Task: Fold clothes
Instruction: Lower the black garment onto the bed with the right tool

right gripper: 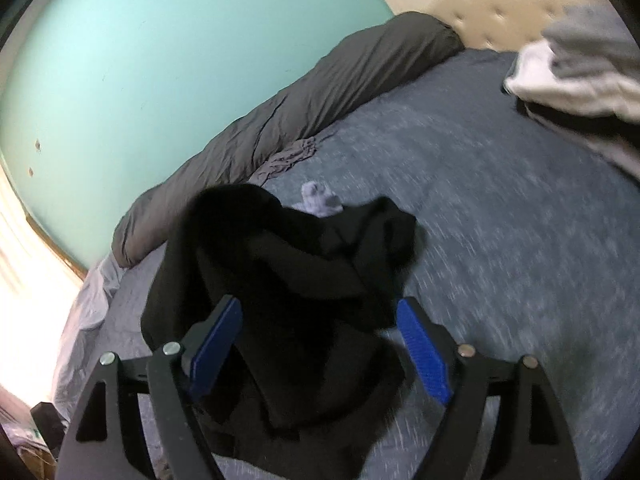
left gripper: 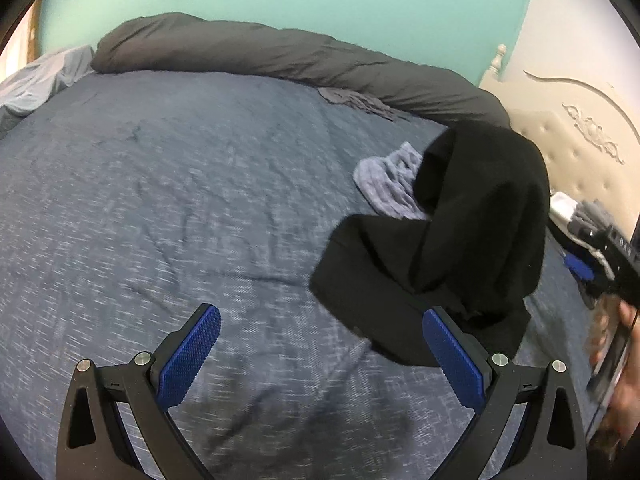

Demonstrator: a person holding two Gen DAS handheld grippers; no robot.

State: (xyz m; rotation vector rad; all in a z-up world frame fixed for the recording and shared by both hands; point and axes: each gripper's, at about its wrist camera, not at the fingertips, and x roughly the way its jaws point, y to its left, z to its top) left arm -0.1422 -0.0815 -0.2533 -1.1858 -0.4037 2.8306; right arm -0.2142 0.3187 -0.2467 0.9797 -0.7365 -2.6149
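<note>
The black garment (right gripper: 288,280) lies crumpled on the blue bedspread (right gripper: 500,220) in mid-frame of the right wrist view — bunched between the spread jaws of the right gripper (right gripper: 320,344), pads not pressing it. The left gripper (left gripper: 320,356) is spread too, empty — the garment sits at its right finger (left gripper: 452,364).

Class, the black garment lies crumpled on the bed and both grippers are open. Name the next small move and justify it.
Probably close the right gripper on an edge of the black garment: it lies bunched between those open fingers, while the left gripper has only blue bedspread between its own.
</note>
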